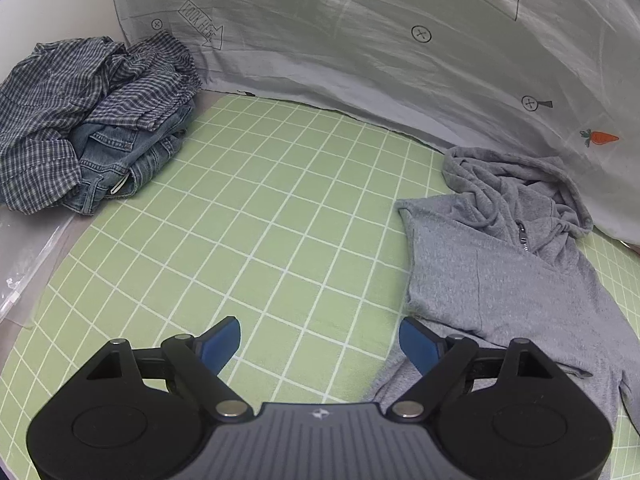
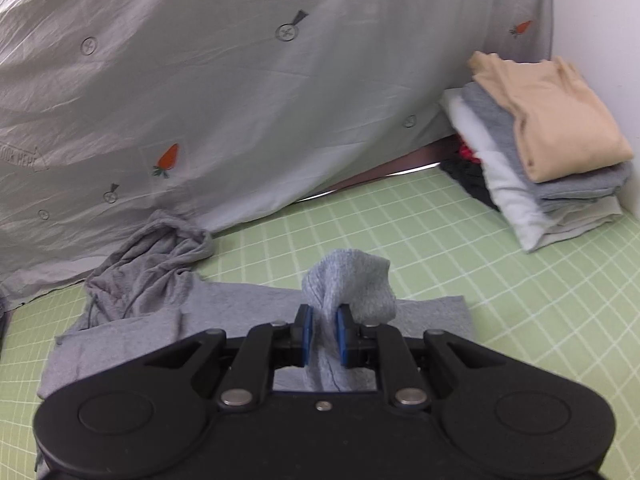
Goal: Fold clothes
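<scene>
A grey hoodie [image 1: 492, 264] lies on the green grid mat [image 1: 248, 216], its hood bunched toward the back sheet. My left gripper [image 1: 320, 344] is open and empty, low over the mat just left of the hoodie's side edge. In the right wrist view the hoodie [image 2: 132, 320] lies spread with its hood [image 2: 152, 264] at the left. My right gripper [image 2: 324, 332] is shut on a grey sleeve end [image 2: 352, 284] of the hoodie, which is lifted and bunches up above the fingers.
A heap of unfolded plaid shirts and jeans [image 1: 92, 120] sits at the mat's far left. A stack of folded clothes [image 2: 548, 160] with a tan piece on top stands at the far right. A grey printed sheet [image 1: 360, 40] hangs behind the mat.
</scene>
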A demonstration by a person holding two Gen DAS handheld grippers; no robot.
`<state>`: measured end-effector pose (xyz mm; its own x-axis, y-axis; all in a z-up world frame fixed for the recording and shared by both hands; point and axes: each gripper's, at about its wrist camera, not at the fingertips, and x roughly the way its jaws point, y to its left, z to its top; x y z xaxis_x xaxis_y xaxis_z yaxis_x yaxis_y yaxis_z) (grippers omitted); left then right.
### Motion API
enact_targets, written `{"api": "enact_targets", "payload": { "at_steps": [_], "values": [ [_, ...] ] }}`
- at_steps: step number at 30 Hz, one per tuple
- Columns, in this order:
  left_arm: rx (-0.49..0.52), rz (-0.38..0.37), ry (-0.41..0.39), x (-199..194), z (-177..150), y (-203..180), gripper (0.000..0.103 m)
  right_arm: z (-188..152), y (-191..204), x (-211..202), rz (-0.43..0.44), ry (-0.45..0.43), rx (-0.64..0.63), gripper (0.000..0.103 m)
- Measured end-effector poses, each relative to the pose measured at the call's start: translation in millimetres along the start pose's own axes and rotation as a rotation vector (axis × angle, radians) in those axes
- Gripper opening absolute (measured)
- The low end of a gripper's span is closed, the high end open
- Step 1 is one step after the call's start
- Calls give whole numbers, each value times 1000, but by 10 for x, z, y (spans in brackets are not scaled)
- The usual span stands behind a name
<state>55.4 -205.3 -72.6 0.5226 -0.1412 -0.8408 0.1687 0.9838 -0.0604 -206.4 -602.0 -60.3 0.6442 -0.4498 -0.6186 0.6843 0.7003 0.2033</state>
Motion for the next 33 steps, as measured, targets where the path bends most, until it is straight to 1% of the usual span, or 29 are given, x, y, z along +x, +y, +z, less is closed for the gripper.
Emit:
{"api": "enact_targets", "payload": {
  "at_steps": [1, 5, 8, 11, 14, 17, 20, 21, 22, 23, 24, 25, 26, 27, 28, 29, 30, 31, 33],
  "values": [
    [1, 0, 15, 68, 32, 6, 87, 6, 133, 86, 11, 9, -10, 14],
    [26, -32, 30, 344, 136, -6, 87, 37, 647, 448, 56, 44, -42, 14],
    [9, -30, 89, 631, 207, -1, 87, 43, 1052, 726, 86, 77, -78, 14],
    [13, -22, 88, 782, 252, 16, 87, 30, 1392, 923, 144, 112, -86, 14],
    [8, 7, 98, 887, 259, 51, 87, -62, 1777, 1024, 232, 157, -125, 14],
    [-22, 1, 112, 912, 238, 106, 87, -201, 2102, 1112, 310, 221, -153, 14],
    [-30, -5, 104, 849, 204, 112, 89, -303, 2293, 1115, 344, 245, -210, 15],
    [-28, -4, 97, 811, 195, 103, 91, -300, 2286, 1082, 348, 240, -215, 20],
    [-27, -3, 90, 771, 188, 86, 93, -285, 2259, 1041, 352, 235, -214, 21],
    [-27, -1, 83, 730, 183, 68, 93, -270, 2231, 1000, 356, 230, -212, 28],
    [-25, -1, 75, 681, 182, 40, 93, -256, 2204, 959, 361, 225, -211, 45],
    [-20, -4, 66, 628, 182, 1, 93, -230, 2155, 914, 352, 214, -209, 56],
    [-14, -8, 56, 573, 182, -41, 93, -195, 2073, 858, 328, 196, -207, 62],
    [-2, -13, 47, 521, 183, -98, 94, -163, 1975, 799, 299, 175, -206, 72],
    [13, -19, 37, 470, 185, -163, 94, -135, 1874, 739, 268, 154, -204, 80],
    [30, -25, 28, 421, 187, -237, 94, -108, 1760, 688, 232, 135, -205, 84],
    [48, -32, 21, 381, 187, -318, 94, -114, 1636, 646, 180, 123, -212, 94],
    [67, -39, 15, 346, 186, -401, 94, -140, 1513, 605, 120, 113, -222, 101],
    [109, -54, 8, 294, 177, -580, 94, -191, 1268, 523, 1, 93, -241, 102]
  ]
}}
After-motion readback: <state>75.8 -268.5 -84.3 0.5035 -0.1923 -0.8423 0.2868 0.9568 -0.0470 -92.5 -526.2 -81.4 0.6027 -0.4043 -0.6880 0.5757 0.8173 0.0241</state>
